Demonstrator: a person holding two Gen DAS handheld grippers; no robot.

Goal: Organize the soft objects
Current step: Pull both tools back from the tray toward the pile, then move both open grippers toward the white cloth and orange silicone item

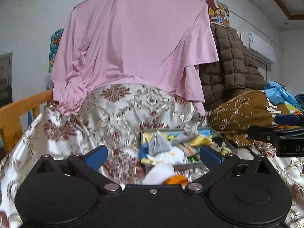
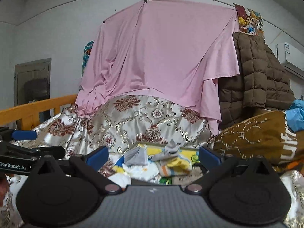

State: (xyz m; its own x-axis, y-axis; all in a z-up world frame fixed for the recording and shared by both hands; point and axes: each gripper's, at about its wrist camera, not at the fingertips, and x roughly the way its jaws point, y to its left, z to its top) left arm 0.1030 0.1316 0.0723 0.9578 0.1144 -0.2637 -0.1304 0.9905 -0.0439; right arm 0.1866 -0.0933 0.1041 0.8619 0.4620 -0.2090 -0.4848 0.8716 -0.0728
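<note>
A shallow box [image 1: 201, 163] with a colourful lining sits on the patterned bedspread [image 1: 117, 114], heaped with small soft pieces: a grey folded cloth [image 1: 157, 145], a yellow sock [image 1: 201, 141] and white items. My left gripper [image 1: 153, 155] is open wide just in front of the box. A blurred white and orange sock [image 1: 165, 174] lies low between its fingers, touched by neither pad. My right gripper [image 2: 153, 156] is also open wide over the same heap [image 2: 171, 163] and holds nothing. Each gripper shows at the edge of the other's view.
A pink sheet [image 1: 136, 41] hangs behind the bed beside a brown quilted coat [image 1: 229, 60]. A brown printed pillow [image 1: 245, 112] and blue cloth [image 1: 275, 93] lie at the right. A wooden bed rail [image 1: 20, 110] runs along the left.
</note>
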